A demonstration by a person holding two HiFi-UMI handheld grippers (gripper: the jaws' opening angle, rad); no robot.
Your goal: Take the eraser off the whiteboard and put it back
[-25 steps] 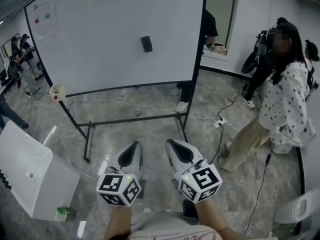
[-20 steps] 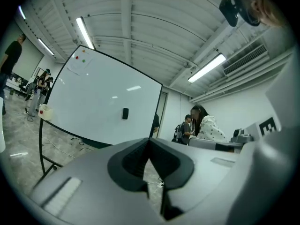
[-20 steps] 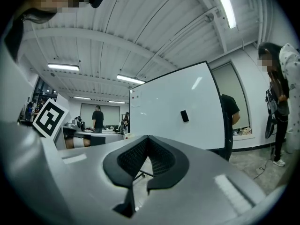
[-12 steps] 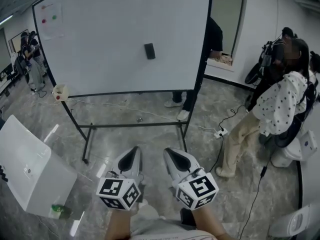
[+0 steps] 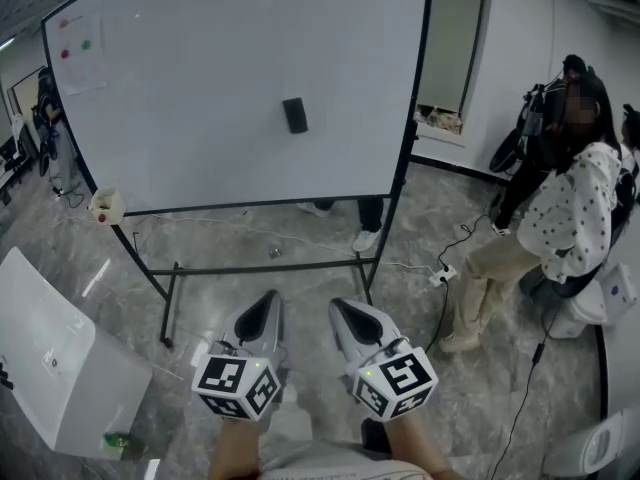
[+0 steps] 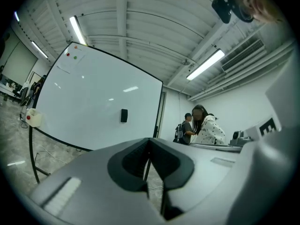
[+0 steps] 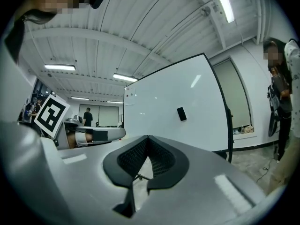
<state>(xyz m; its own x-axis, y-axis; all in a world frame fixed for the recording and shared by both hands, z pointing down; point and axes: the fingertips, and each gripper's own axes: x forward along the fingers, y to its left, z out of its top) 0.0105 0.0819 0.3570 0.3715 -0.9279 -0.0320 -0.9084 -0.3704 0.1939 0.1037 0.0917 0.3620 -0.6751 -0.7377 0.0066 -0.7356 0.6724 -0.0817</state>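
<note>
A small black eraser sticks to the middle of the big whiteboard, which stands on a black frame ahead of me. Both grippers are held low and side by side, well short of the board and pointing at it. My left gripper is shut and holds nothing; my right gripper is shut and empty too. In the left gripper view the eraser shows above the closed tips. In the right gripper view the eraser sits up and right of the closed tips.
The board's stand legs reach out over the marble floor. A person in a dotted top stands at the right, with cables and a power strip nearby. A white cabinet is at the left, and a small holder hangs at the board's lower left corner.
The whiteboard now fills more of the head view and the eraser sits lower in it. Both grippers have stayed shut and side by side. The person at the right has shifted.
</note>
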